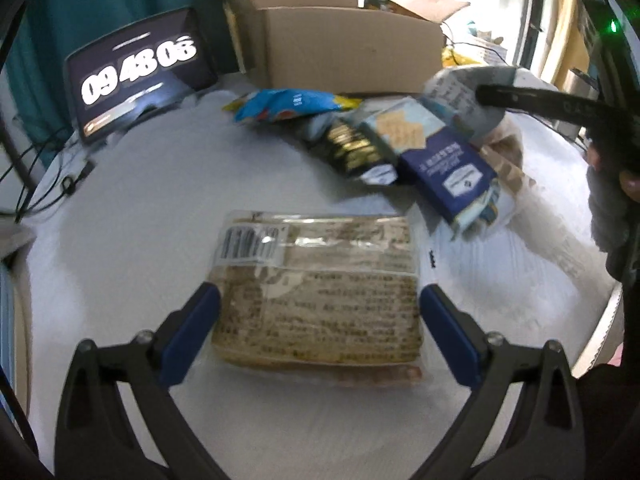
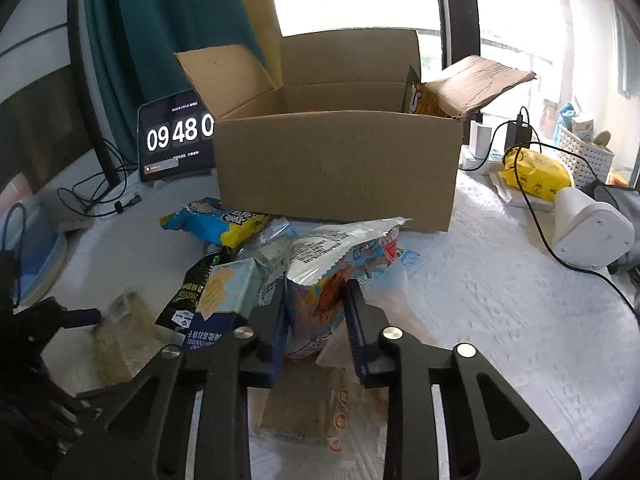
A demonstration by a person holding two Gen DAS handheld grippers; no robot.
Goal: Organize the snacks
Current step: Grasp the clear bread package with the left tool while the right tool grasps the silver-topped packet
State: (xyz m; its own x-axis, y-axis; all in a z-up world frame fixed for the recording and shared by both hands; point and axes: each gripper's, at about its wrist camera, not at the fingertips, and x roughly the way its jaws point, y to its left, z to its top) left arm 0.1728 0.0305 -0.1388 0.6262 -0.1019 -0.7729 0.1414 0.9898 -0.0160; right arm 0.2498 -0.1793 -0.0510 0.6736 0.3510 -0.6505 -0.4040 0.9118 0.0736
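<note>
Snacks in a heap in front of the cardboard box (image 2: 336, 168)

Right gripper (image 2: 314, 312) is pinched tight on a silver-topped snack bag (image 2: 340, 256), lifting it above the pile. Left gripper (image 1: 320, 300) stands wide open, its blue pads either side of a clear-wrapped cracker pack (image 1: 320, 288) lying flat on the white table (image 1: 140, 220), apparently not squeezing it.

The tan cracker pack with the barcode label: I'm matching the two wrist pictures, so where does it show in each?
Left wrist: the tan cracker pack lies flat at centre, between the left gripper's open fingers.
Right wrist: lower left, beside the left gripper's blue finger, left of the snack pile.
Shared landmark: the cardboard box, behind the snacks in both views.
</note>
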